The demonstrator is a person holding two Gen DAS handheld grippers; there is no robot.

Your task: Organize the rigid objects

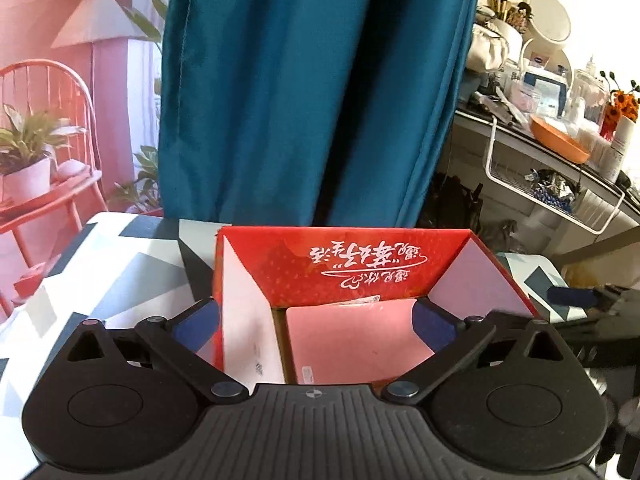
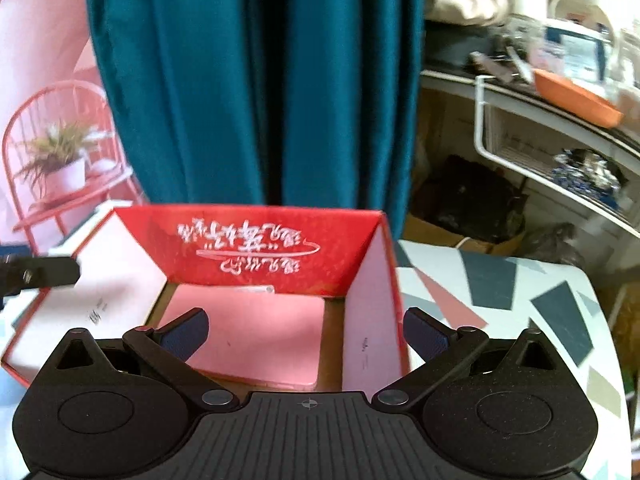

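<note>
Plainly both grippers hang over an open red box (image 1: 360,268) that stands on a table (image 1: 120,276) covered in a grey, white and pink geometric pattern, toward its far edge, close to a teal curtain (image 1: 312,92). The box's raised far flap carries white brush-style script, seen upside down; it looks like Chinese characters, but I cannot read them. A flat pink item (image 1: 352,340) lies on the floor of the box, with a small pale label near its near edge that is too small to read. The white inside of the left flap bears tiny dark print, also unreadable.

The left gripper (image 1: 316,326) has its jaws spread wide with nothing between the blue pads (image 1: 198,326); they frame the box's opening without pressing on it. The right gripper (image 2: 306,334) likewise stands wide apart and empty, one pad over the pink item, the other over the tabletop just outside the box's right flap.

Only the left wrist view shows the shelf clutter sharply: a round mirror (image 1: 548,20), an orange bowl (image 1: 558,140), sunflowers. It also catches the other gripper at its right edge. The right wrist view is blurred, but shows more of the table's right side and pink patches in its pattern, and a dark gripper finger at its left edge.
</note>
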